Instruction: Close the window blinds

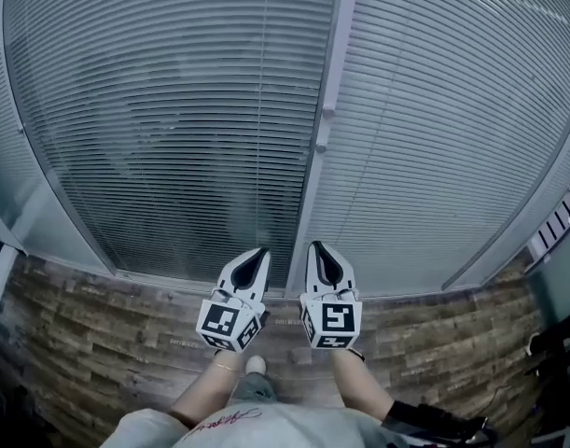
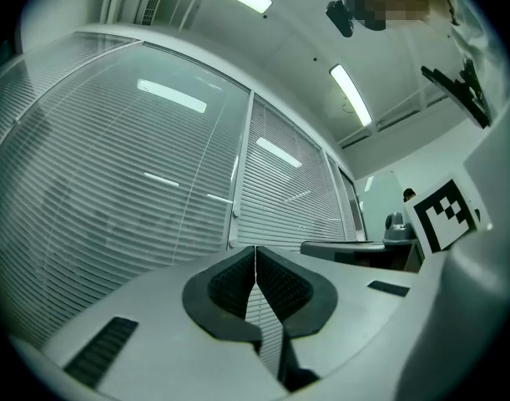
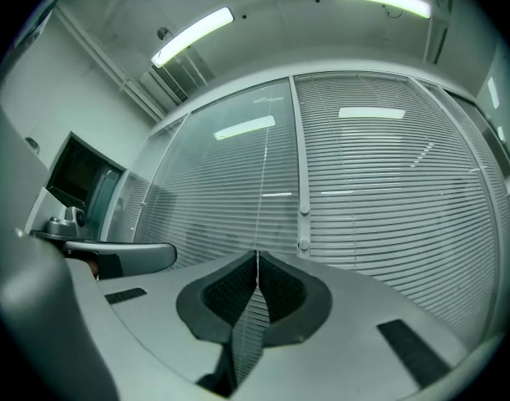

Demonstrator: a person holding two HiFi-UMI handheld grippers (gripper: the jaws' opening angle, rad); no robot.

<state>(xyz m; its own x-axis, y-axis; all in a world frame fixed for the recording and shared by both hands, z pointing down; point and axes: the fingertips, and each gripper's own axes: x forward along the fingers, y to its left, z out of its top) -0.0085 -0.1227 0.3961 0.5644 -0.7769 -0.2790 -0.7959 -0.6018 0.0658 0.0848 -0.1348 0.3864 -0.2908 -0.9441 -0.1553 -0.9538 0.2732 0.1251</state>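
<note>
Left hand-held gripper [image 1: 258, 253]: jaws clenched together, nothing between. Right hand-held gripper [image 1: 317, 248]: likewise clenched, empty. Both side by side, apart, tips toward window blinds [image 1: 173, 110] just ahead, lowered over full-height glass. Frame post [image 1: 329, 82] splits two panels: left darker, right paler. Wood-plank floor [image 1: 79, 343] underfoot.

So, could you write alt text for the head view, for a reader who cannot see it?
Seen from above, the left gripper and the right gripper are held side by side, each claw shut and empty, pointing at the left blind and the right blind, which a vertical frame post divides. The left blind looks darker; below lies a wood-pattern floor.
</note>
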